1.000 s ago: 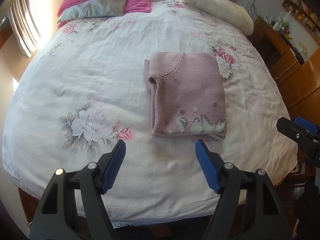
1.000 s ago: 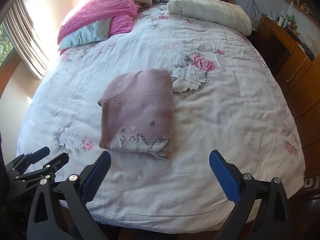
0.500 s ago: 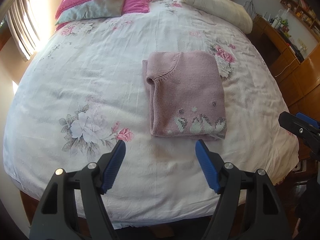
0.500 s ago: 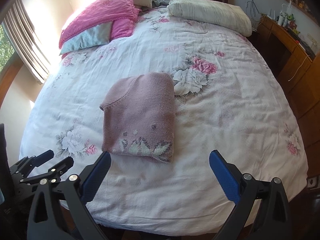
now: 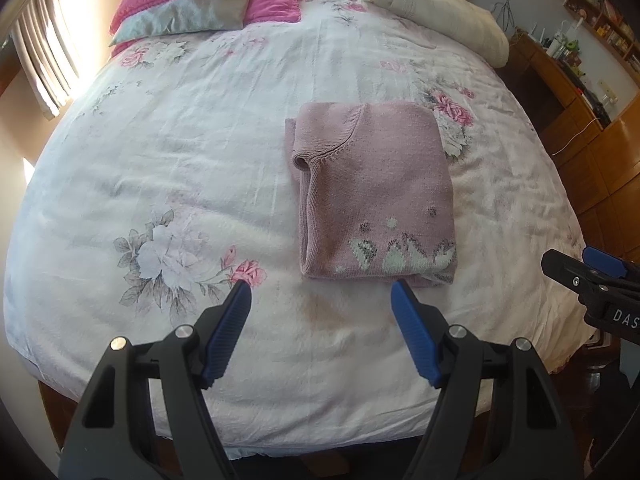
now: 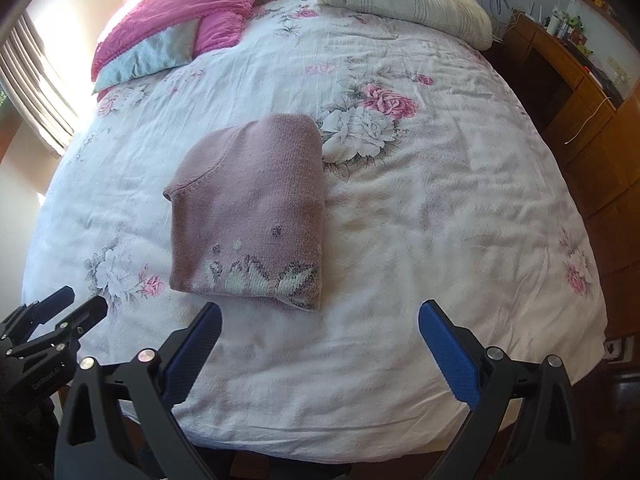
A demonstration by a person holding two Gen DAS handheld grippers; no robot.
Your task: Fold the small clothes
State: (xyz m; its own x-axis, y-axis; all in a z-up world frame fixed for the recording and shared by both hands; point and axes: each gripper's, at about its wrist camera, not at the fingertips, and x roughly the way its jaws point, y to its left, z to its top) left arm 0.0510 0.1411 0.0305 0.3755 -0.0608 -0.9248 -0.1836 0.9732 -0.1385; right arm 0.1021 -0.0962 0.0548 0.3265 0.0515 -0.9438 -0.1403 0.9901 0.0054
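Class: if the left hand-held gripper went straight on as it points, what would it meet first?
Probably the folded pink sweater, at its near patterned hem; the open left hand-held gripper might touch the floral bedspread first. Depth is unclear.

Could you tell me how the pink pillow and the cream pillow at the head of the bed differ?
The pink pillow is bright pink and lies over a pale blue cushion; the cream pillow is off-white with faint lines and lies straight on the bedspread. Pink sits left, cream right. Both lie flat.

sweater (image 5: pixel 376 192): matt knitted wool
bedspread (image 5: pixel 180 152): wrinkled cotton cloth
left gripper (image 5: pixel 320 300): black plastic, ribbed blue pads
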